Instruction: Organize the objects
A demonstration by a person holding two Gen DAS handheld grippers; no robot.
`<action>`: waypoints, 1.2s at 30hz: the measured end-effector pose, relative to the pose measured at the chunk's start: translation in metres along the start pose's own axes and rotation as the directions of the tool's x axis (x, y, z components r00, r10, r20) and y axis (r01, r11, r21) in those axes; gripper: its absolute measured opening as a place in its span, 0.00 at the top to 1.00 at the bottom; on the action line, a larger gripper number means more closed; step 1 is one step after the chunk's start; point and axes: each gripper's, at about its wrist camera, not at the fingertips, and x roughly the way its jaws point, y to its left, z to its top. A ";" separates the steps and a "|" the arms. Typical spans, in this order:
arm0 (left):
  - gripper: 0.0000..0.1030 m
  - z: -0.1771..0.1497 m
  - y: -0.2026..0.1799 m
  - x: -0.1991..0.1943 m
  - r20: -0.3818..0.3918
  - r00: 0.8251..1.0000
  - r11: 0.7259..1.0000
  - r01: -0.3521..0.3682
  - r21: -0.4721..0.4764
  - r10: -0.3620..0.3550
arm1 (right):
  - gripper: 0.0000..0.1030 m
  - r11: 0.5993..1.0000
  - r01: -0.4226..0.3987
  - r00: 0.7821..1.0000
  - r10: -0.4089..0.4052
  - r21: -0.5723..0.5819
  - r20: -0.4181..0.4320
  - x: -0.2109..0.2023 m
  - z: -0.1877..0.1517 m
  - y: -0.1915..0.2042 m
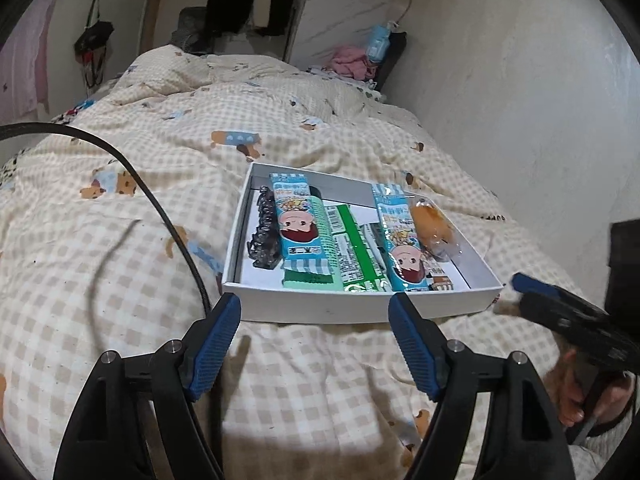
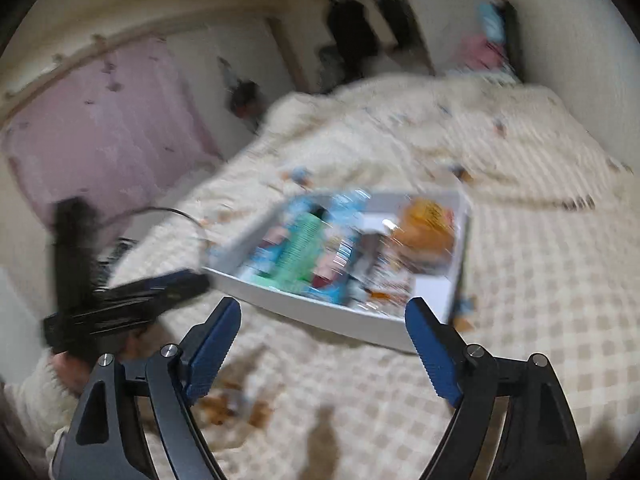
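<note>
A white shallow box point(image 1: 332, 306) lies on the checked bedspread. In it are two blue cartoon snack packs point(image 1: 298, 226), a green pack point(image 1: 352, 256), a black hair claw point(image 1: 262, 236) at its left side and an orange wrapped snack point(image 1: 434, 228) at its right. My left gripper point(image 1: 314, 308) is open and empty, just in front of the box's near wall. My right gripper point(image 2: 324, 312) is open and empty, near the box's point(image 2: 320, 314) front edge; its view is blurred. It also shows in the left wrist view point(image 1: 560, 312), right of the box.
A black cable point(image 1: 160, 208) runs across the bedspread left of the box. The wall point(image 1: 520, 100) borders the bed on the right. Pink clothes point(image 1: 352, 60) and a dark headboard lie at the far end. A pink curtain point(image 2: 104, 120) hangs to the left.
</note>
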 end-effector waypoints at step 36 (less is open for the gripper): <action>0.01 0.000 -0.008 0.004 0.000 1.000 0.999 0.017 0.046 -0.017 | 0.00 1.000 -0.013 1.000 0.013 -0.006 -0.014 0.006 -0.003 0.000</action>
